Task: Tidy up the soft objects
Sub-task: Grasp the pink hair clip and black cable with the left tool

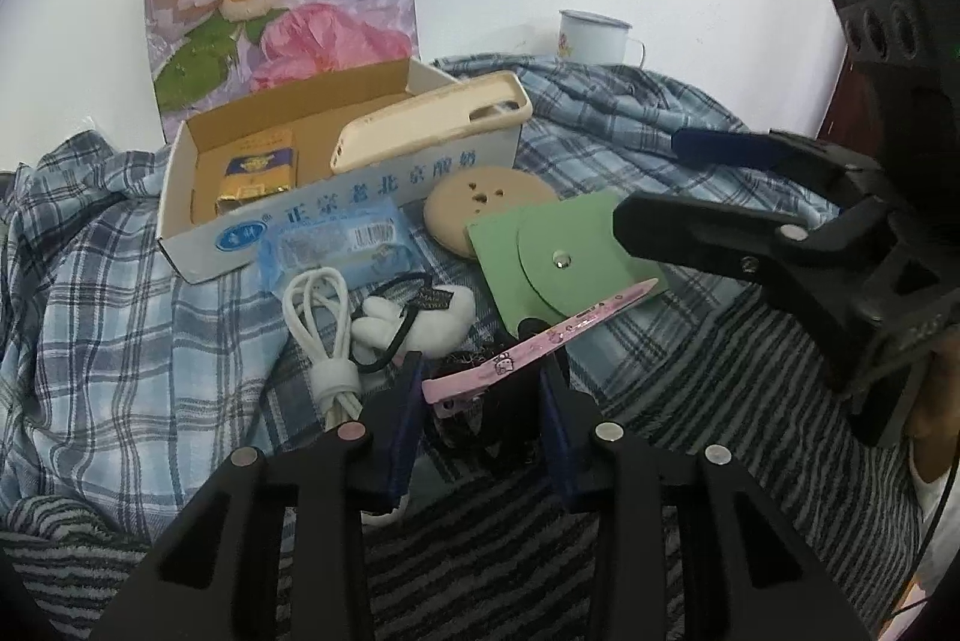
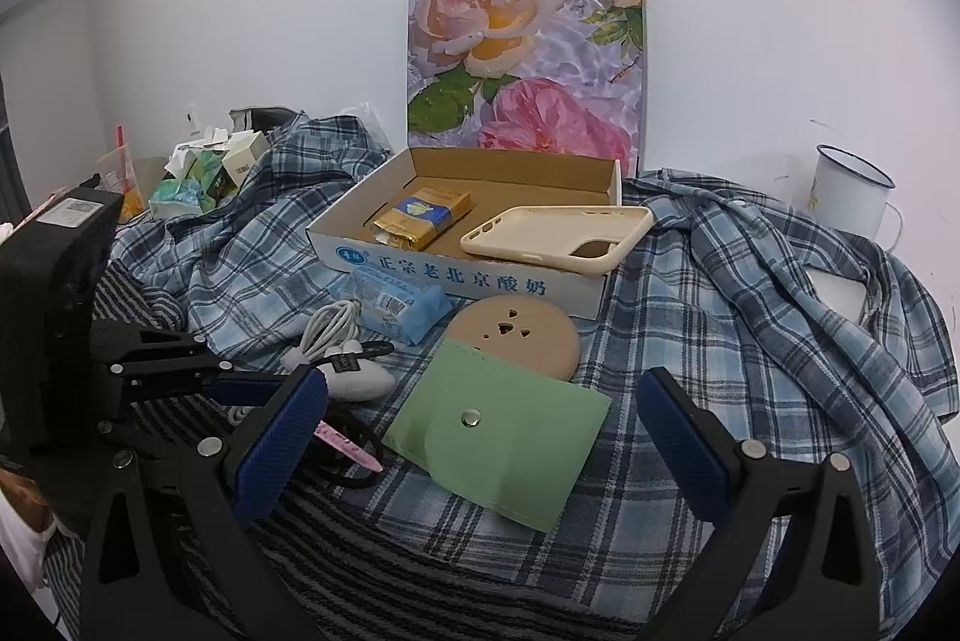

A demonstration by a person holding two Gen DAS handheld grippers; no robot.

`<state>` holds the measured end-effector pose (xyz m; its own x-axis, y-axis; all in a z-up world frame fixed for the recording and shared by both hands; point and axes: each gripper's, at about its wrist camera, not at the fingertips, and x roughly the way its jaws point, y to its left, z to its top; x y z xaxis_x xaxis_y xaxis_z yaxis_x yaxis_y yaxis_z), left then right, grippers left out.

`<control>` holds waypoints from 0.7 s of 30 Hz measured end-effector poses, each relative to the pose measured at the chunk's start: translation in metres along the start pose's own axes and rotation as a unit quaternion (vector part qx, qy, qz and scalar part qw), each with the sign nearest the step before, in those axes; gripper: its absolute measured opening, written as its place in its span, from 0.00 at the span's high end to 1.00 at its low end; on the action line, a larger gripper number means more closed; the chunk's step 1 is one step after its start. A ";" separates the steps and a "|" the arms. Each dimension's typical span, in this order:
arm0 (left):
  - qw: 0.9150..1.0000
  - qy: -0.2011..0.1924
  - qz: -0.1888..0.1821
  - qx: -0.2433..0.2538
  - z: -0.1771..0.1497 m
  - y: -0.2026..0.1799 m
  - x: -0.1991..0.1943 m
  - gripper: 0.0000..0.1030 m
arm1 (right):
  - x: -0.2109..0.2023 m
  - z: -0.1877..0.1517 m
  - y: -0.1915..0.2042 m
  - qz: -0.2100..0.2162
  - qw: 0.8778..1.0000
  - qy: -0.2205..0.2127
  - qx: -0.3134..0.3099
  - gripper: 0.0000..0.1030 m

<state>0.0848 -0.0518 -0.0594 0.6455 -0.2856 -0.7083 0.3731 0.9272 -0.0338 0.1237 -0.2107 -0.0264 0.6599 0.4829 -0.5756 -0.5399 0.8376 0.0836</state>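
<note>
In the left wrist view my left gripper [image 1: 483,377] has its blue pads against both sides of a dark fuzzy bundle [image 1: 510,419] that carries a pink hair clip [image 1: 540,341]. Just beyond lie a white plush toy [image 1: 438,320], a coiled white cable [image 1: 324,323] and a blue tissue pack [image 1: 336,245]. My right gripper [image 2: 480,437] hangs open over a green snap pouch [image 2: 498,437], touching nothing. A tan round disc [image 2: 516,335] lies behind the pouch. The open cardboard box [image 2: 456,275] holds a yellow packet [image 2: 423,218], and a cream phone case [image 2: 558,233] rests across its rim.
A blue plaid shirt [image 2: 750,317] and a striped cloth [image 2: 420,569] cover the surface. A floral board [image 2: 528,47] leans on the wall behind the box. A white enamel mug [image 2: 849,191] stands at the back right; tissue boxes and clutter [image 2: 198,179] sit at the back left.
</note>
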 end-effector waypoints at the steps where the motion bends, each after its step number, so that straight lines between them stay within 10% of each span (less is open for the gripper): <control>1: 1.000 -0.005 -0.002 -0.004 0.000 0.002 -0.002 0.64 | 0.000 0.000 -0.001 0.000 1.000 0.000 0.001 0.00; 21: 0.994 -0.091 0.009 -0.064 -0.001 0.035 -0.050 0.64 | -0.006 0.008 -0.016 -0.004 1.000 0.014 -0.001 0.00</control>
<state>0.0644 -0.0048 -0.0258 0.7653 -0.2977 -0.5707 0.2802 0.9523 -0.1210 0.1323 -0.2249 -0.0175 0.6495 0.4693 -0.5982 -0.5358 0.8407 0.0778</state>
